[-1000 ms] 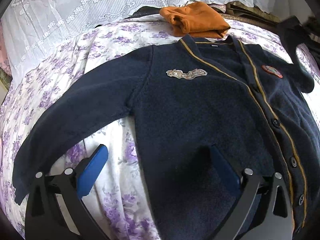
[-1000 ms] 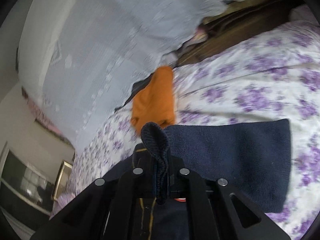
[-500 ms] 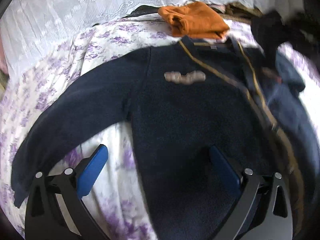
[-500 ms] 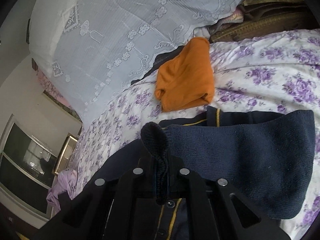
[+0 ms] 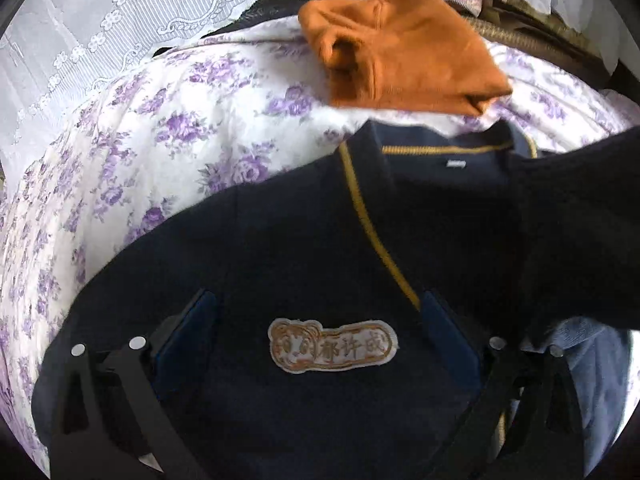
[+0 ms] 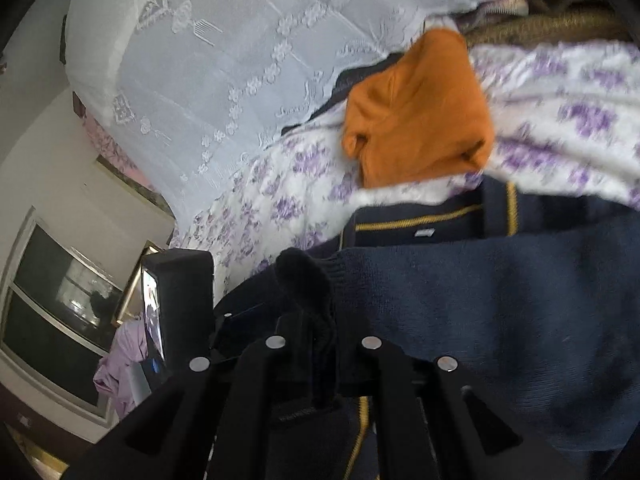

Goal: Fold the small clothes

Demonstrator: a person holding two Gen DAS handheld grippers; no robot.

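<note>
A navy cardigan (image 5: pixel 304 248) with gold trim and a name patch (image 5: pixel 333 345) lies flat on the floral bedspread (image 5: pixel 168 128). My left gripper (image 5: pixel 316 336) is open, its blue pads low over the chest on either side of the patch. My right gripper (image 6: pixel 320 332) is shut on the cardigan's right sleeve cuff (image 6: pixel 306 280). The sleeve (image 6: pixel 500 304) stretches across the cardigan's front below the collar (image 6: pixel 424 222); it also crosses the right of the left wrist view (image 5: pixel 576 232).
A folded orange garment (image 5: pixel 404 52) lies just beyond the collar; it also shows in the right wrist view (image 6: pixel 420 108). A white lace cover (image 6: pixel 224 64) hangs behind the bed. The left gripper's body (image 6: pixel 180 304) shows at left in the right wrist view.
My right gripper has carried the sleeve leftward across the cardigan's front. My left gripper has moved forward up the cardigan, from its lower part to the chest patch.
</note>
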